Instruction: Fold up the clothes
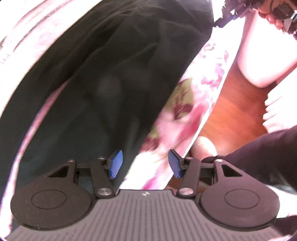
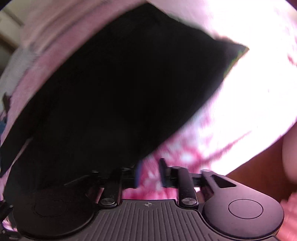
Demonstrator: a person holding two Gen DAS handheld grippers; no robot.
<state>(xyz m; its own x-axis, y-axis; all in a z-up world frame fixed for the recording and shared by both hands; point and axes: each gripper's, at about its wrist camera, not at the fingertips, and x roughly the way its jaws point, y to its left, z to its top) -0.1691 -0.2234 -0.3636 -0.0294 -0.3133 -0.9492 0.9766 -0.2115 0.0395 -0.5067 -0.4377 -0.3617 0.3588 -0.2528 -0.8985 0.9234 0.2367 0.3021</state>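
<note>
A black garment [image 1: 111, 74] lies spread on a pink floral sheet [image 1: 187, 109]. My left gripper [image 1: 145, 165] hangs over the garment's right edge, pointing steeply down. It is open, with nothing between the blue pads [image 1: 116, 165]. In the right wrist view the same garment [image 2: 120, 92] fills the left and middle, with one corner pointing right. My right gripper [image 2: 150, 173] sits just past the garment's near edge. It is open, and only the floral sheet [image 2: 185, 153] shows in its narrow gap. Both views are blurred.
The bed's edge runs along the right, with a wooden floor [image 1: 232, 111] beyond it. A person's bare leg [image 1: 259, 61] and foot stand there. A dark sleeve [image 1: 259, 159] is at the lower right. A hand holding the other gripper [image 1: 274, 13] shows at the top right.
</note>
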